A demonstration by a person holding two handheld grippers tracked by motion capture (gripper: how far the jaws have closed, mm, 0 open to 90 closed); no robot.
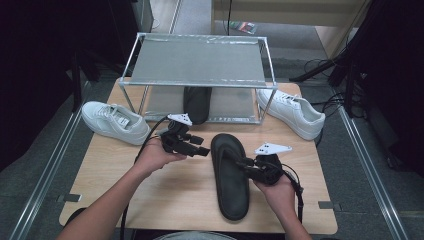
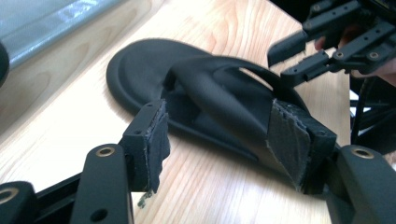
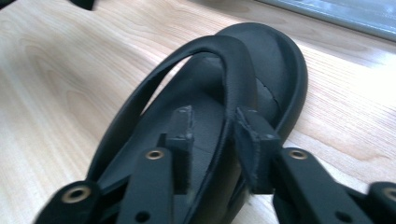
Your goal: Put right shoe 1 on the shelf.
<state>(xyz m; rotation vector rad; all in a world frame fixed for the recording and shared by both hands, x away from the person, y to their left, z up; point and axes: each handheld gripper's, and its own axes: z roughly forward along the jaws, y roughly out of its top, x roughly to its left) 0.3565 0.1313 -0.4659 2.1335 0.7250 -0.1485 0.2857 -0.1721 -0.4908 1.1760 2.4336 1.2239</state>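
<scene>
1. The right claw stands part open astride the right-hand strap of the black flip-flop; its pads seem just off the strap, though the right gripper view is too close to be sure.
2. The left claw is spread wide and holds nothing, just beside the sandal's toe end at its left edge.
3. The flip-flop lies sole down on the wooden surface, its long axis running from the person away, toe end toward the metal rack.
4. A second black sandal lies under the rack, just beyond the first.
5. One white sneaker lies left of the rack, another white sneaker lies right, both well apart from the claws.
</scene>
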